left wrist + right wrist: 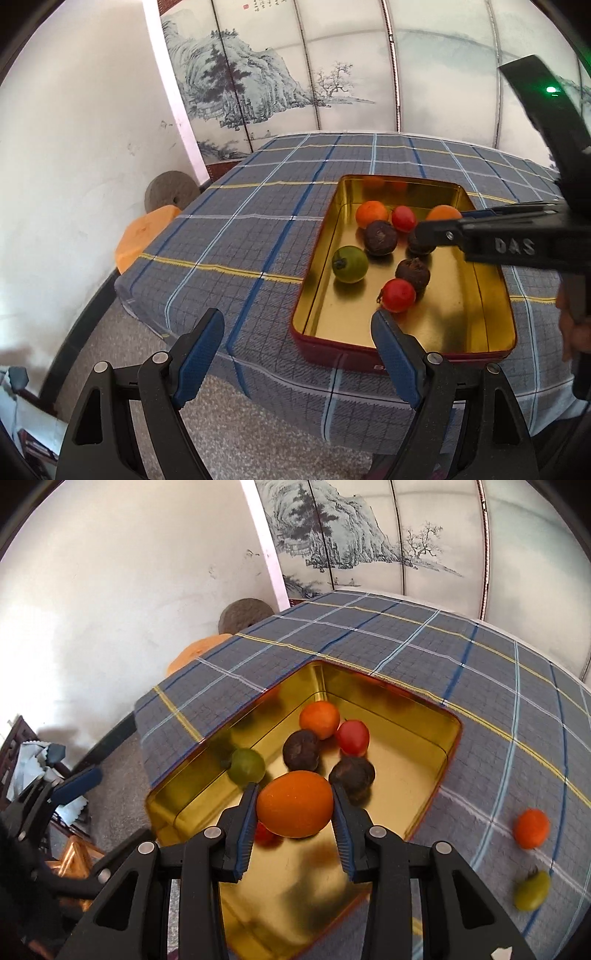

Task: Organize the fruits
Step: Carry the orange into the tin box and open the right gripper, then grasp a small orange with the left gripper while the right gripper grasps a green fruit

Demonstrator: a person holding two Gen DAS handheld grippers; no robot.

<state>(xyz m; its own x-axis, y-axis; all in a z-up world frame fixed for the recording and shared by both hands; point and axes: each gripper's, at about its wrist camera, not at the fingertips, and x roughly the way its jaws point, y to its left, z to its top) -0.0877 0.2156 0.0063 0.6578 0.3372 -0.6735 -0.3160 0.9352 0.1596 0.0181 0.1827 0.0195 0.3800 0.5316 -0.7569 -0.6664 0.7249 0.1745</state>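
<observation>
A gold-lined tin [436,716] with red outer walls lies open on the checked desk [480,672], filling the centre of the right wrist view. Inside, toward its far end, sit an orange fruit [319,719], a red one [352,737], two dark wrinkled ones [301,750] and a green one [246,766] by the left wall. A larger orange fruit [294,803] is held above the tin floor at frame centre. At lower right, outside the tin, a small orange fruit [531,828] and a green one [532,890] lie on the desk.
</observation>
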